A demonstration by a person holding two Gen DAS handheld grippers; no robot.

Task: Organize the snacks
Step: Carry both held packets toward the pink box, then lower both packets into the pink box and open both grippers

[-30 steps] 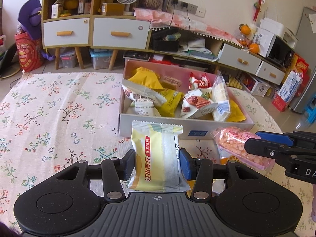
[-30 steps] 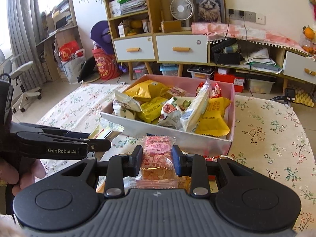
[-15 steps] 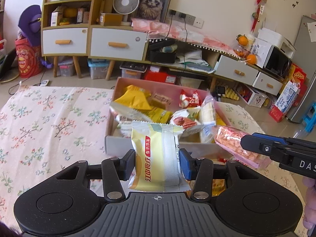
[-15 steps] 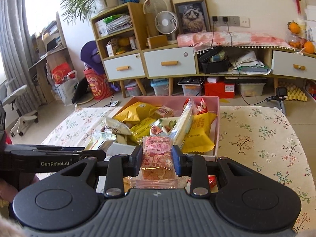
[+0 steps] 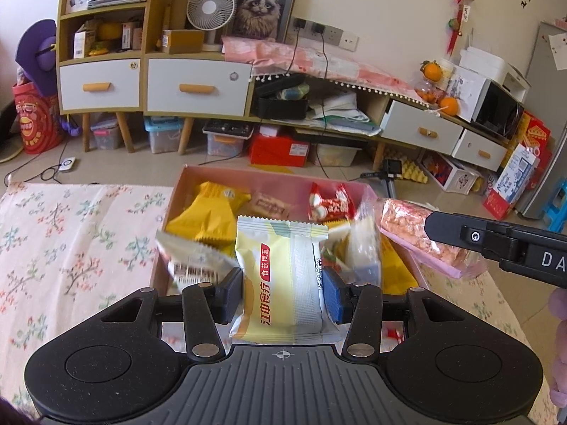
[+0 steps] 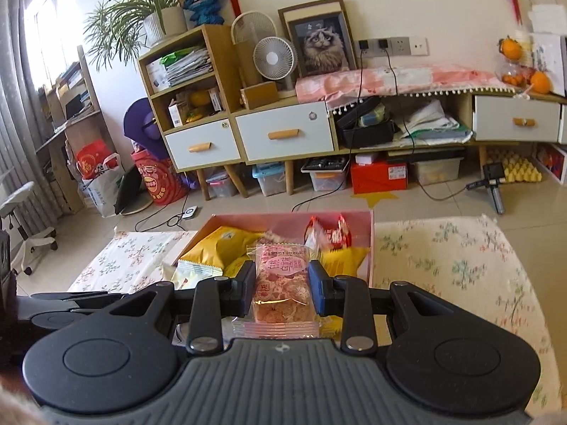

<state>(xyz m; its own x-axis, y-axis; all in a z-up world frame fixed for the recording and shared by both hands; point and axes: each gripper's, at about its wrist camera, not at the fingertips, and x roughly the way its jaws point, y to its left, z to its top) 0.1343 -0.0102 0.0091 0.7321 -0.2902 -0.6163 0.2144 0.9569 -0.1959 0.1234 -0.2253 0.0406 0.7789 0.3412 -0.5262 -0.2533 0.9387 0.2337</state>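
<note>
My left gripper [image 5: 283,292] is shut on a yellow and white snack packet [image 5: 280,276], held upright above the near part of the pink snack box [image 5: 269,173]. My right gripper [image 6: 281,292] is shut on a pink packet of crispy cakes [image 6: 281,283], also over the box [image 6: 294,217]. In the left wrist view that pink packet [image 5: 407,228] hangs at the box's right side, pinched by the right gripper's fingers [image 5: 460,235]. The box holds several yellow, white and red snack bags.
The box stands on a table with a floral cloth [image 5: 71,248], whose right half [image 6: 460,269] shows in the right wrist view. Beyond the table lie a tiled floor, cabinets with drawers [image 5: 195,86], storage bins and cables. A red wrapper [image 5: 393,334] lies under my left gripper.
Both grippers have risen and moved forward with their packets, from the table in front of the box to above its contents. The box's front wall has dropped out of sight below the fingers.
</note>
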